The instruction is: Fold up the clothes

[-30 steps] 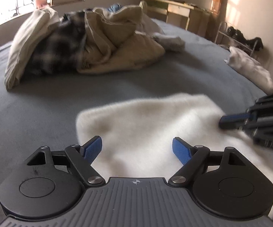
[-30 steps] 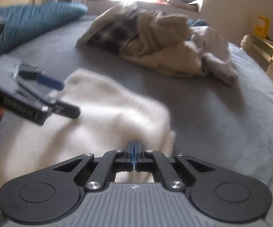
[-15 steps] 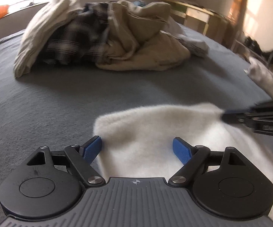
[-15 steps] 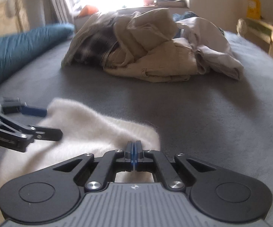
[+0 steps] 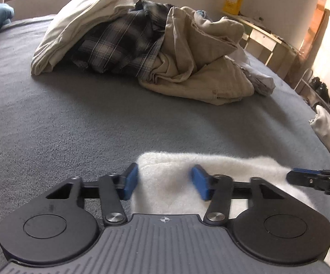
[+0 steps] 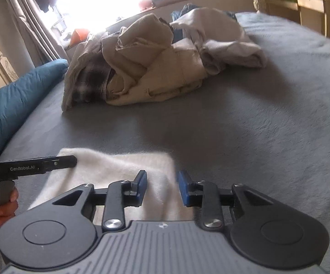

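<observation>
1. Left wrist view: the white fleecy garment lies flat on the grey bed at 6 o'clock, its far-left corner between the blue pads of the left tool.
2. Left tool state: jaws part open and they have just been closing; the corner sits in the gap, left pad at the cloth's edge, right pad resting on the nap. No firm pinch is visible, so I judge it not yet gripped.
3. At 3 o'clock the tip of the right tool reaches the garment's far-right corner. A heap of unfolded clothes, beige and plaid, lies at 12 o'clock, well apart from the white piece.
4. Right wrist view: the same garment spreads from 9 to 6 o'clock. The right tool straddles its right-hand edge.
5. Right tool state: jaws narrowly apart and they have just been opening; cloth lies under and between the pads with a clear gap on both sides, so nothing is held.
6. At 9 o'clock the left tool lies over the garment's far-left corner, carried by a hand.
7. Handling judgement: light, soft, limp, thick pile; no stiffness, so it will sag wherever unsupported. Fluffy nap may slip from a shallow pinch. Take hold at the two far corners, biting well past the hem.
</observation>
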A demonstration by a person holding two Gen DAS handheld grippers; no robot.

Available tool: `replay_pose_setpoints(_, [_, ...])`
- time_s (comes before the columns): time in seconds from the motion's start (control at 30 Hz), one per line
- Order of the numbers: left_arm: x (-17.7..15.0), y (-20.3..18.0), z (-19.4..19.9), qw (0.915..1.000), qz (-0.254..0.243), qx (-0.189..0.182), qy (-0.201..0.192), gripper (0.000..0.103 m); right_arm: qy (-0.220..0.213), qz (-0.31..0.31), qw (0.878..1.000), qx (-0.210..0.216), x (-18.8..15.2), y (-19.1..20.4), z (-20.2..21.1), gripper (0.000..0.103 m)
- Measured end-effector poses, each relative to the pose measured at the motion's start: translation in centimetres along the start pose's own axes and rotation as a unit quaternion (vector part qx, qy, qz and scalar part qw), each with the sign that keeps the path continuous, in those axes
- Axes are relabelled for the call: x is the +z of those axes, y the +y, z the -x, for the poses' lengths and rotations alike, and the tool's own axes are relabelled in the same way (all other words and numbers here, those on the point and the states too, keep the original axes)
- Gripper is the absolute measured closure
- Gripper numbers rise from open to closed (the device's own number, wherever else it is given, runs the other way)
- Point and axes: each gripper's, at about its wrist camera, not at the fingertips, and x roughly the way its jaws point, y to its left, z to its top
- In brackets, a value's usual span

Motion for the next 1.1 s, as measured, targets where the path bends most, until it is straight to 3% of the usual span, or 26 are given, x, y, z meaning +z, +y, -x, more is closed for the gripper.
replay_pose_setpoints(0.03, [0.0,-0.1,0.1,1.0,-0.004,0.002,-0.004,0.066,0.0,0.007,1.0,0.0,0.0,0.2,-0.1,0.075])
replay_pose_setpoints(0.1, [-0.1,-0.4,0.4,0.9999,-0.01,0.004,-0.01,0.076,-0.002,0.028,1.0,-0.005,-0.2,0.8,-0.1,0.087])
replay_pose_setpoints(0.17, [-0.1,-0.5,0.6,0.9998,-0.014,0.007,-0.015,0.079,-0.005,0.052,0.999,-0.013,-0.3,1.5,0.0,0.09])
replay_pose_setpoints(0.43, [-0.3,-0.1,0.8,0.9996,0.0,0.016,-0.023,0.081,-0.019,0.077,0.997,-0.022,-0.5,2.3,0.1,0.092])
replay_pose_setpoints(0.53, [-0.2,0.0,0.6,0.9998,-0.006,0.014,-0.014,0.074,-0.011,0.056,0.998,-0.01,-0.7,1.2,-0.4,0.086])
replay_pose_setpoints(0.57, [-0.1,0.0,0.8,0.9998,-0.011,0.013,-0.011,0.069,-0.012,0.033,0.999,-0.005,-0.6,0.6,0.3,0.08])
replay_pose_setpoints(0.6, [0.1,0.0,1.0,0.9998,-0.016,0.013,-0.008,0.057,-0.013,0.008,1.0,0.001,-0.5,-0.2,1.3,0.069])
replay_pose_setpoints(0.63, [0.1,-0.1,1.4,0.9994,-0.026,0.019,-0.01,0.052,-0.015,-0.018,1.0,0.006,-0.3,-0.9,2.2,0.066])
replay_pose_setpoints(0.67, [0.2,-0.3,1.9,0.9988,-0.034,0.03,-0.019,0.044,-0.025,-0.037,0.999,0.004,-0.4,-1.8,3.8,0.065])
replay_pose_setpoints(0.73, [0.3,-0.8,3.0,0.9976,-0.05,0.037,-0.032,0.041,-0.032,-0.055,0.998,0.004,-2.1,-2.6,6.7,0.065])
replay_pose_setpoints(0.8, [0.6,-2.2,3.6,0.9972,-0.073,0.007,-0.017,0.04,-0.036,-0.071,0.997,0.005,-3.8,-3.3,9.4,0.065])
replay_pose_setpoints(0.9, [0.5,-5.9,3.8,0.9902,-0.129,-0.049,0.023,0.036,-0.039,-0.092,0.995,0.01,-6.7,-4.0,13.1,0.066])
replay_pose_setpoints(1.03, [-0.7,-11.6,3.1,0.9702,-0.207,-0.099,0.079,0.036,-0.04,-0.112,0.993,0.026,-11.2,-3.0,14.9,0.069])
replay_pose_setpoints(1.1, [-1.5,-14.0,2.7,0.9596,-0.238,-0.117,0.095,0.036,-0.042,-0.113,0.992,0.038,-12.7,-2.3,15.0,0.076])
